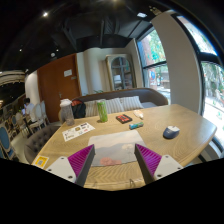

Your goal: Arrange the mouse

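Observation:
A dark grey mouse [171, 131] lies on the wooden table [150, 135], to the right and beyond my gripper's right finger. A pale mouse mat [111, 150] lies flat on the table just ahead of the fingers and reaches between them. My gripper [113, 160] is open and empty, its purple pads [80, 160] wide apart above the table's near part. Nothing is held between them.
On the table stand a green bottle [102, 111], a small red-brown box [123, 119], a printed sheet [77, 131] and a yellow card [41, 160]. A grey sofa [115, 102] stands behind the table. Chairs stand at the left, windows at the right.

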`<action>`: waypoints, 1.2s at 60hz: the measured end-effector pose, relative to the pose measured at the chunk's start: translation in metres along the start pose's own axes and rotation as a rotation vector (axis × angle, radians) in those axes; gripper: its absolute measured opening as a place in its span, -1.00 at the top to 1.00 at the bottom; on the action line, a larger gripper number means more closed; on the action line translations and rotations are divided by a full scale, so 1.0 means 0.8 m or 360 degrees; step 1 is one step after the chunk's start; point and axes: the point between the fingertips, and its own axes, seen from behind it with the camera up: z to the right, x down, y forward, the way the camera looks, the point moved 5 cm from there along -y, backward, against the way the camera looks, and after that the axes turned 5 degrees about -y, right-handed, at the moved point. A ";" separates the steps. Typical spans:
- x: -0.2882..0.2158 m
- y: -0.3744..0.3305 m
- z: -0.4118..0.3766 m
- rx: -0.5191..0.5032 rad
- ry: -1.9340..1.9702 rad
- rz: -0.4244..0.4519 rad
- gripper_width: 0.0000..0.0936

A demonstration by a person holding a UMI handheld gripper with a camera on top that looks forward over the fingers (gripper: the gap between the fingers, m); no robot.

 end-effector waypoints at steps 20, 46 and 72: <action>0.012 0.048 0.070 0.0153 -0.0119 -0.0128 -0.76; 0.057 0.163 0.293 0.0435 -0.0015 -0.0414 -0.74; 0.042 0.255 0.334 0.0407 0.0030 -0.0513 -0.74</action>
